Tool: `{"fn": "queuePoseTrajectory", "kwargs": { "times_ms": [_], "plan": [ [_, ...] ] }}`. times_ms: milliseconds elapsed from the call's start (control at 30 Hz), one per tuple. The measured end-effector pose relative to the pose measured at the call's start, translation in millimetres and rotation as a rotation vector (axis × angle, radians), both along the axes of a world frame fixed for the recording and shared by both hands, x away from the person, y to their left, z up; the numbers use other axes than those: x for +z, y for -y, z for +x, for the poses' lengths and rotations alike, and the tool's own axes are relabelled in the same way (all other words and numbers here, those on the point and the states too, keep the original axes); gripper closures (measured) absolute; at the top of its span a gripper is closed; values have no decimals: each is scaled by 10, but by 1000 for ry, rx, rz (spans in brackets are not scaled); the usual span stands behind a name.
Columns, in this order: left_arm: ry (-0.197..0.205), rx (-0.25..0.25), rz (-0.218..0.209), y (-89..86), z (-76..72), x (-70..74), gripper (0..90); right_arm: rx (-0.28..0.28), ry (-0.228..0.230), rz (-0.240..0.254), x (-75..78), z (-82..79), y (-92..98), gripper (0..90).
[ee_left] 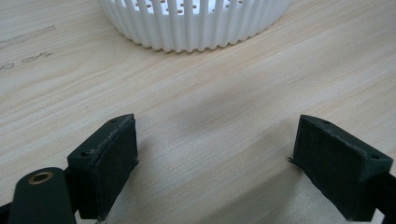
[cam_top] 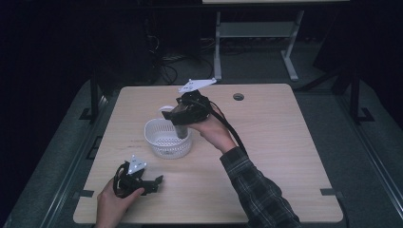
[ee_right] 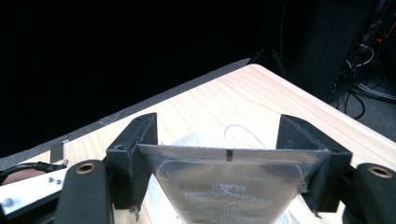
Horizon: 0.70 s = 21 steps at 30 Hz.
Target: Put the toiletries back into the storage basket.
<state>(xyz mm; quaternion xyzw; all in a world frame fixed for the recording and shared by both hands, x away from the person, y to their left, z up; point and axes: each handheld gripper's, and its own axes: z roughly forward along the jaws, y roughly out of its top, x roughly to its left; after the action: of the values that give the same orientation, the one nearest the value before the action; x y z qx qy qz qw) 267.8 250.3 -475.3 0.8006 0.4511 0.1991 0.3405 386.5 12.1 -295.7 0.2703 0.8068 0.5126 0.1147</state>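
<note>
my right gripper [ee_right: 229,182] pinches a flimsy silver foil pouch [ee_right: 229,179] by its stiff top seam (above the white slotted plastic basket [cam_top: 164,140]); my left gripper [ee_left: 217,168] gapes, holding nothing.

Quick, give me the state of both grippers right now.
Left gripper: open, nothing between its jaws, low over the table near the white basket.
Right gripper: shut on a silvery pouch, held above the basket.
</note>
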Motion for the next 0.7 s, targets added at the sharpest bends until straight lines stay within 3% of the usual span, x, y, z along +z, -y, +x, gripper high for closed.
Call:
{"fn": "queuePoseTrajectory", "kwargs": {
  "times_ms": [700],
  "plan": [
    [1, 0, 0, -1, 0, 0, 127, 5, -29, -20, -243, 35, -70, 297]
  ]
}}
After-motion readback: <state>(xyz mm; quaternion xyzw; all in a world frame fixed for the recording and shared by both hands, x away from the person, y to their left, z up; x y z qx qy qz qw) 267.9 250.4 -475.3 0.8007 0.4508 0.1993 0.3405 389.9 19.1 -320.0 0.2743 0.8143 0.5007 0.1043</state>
